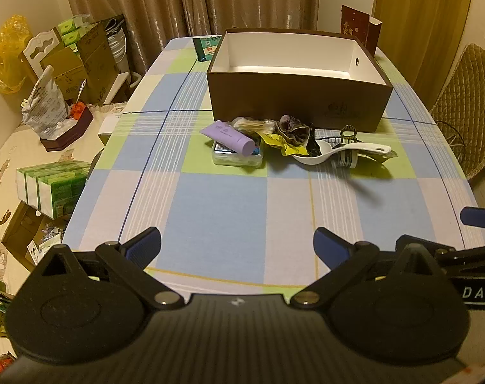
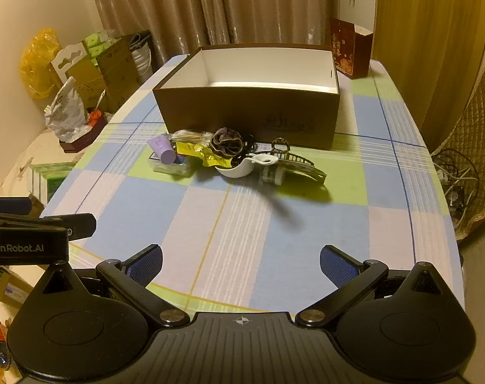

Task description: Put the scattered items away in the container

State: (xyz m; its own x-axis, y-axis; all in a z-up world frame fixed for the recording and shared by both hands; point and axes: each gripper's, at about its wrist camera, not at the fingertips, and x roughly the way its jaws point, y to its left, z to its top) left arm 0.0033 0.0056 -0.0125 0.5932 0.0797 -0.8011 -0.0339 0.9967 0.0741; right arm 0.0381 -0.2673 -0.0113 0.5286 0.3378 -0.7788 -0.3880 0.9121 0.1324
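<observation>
My left gripper (image 1: 237,248) and right gripper (image 2: 241,264) stand wide, empty; the tangled pile (image 2: 229,156) risks dragging neighbours off the worktop (image 2: 274,224).

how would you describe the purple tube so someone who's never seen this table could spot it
Find the big brown box with the white inside on the checked tablecloth. A pile of small things lies just in front of it; at the pile's left end the purple tube lies across a clear plastic case. It is the only lilac thing there.
</observation>
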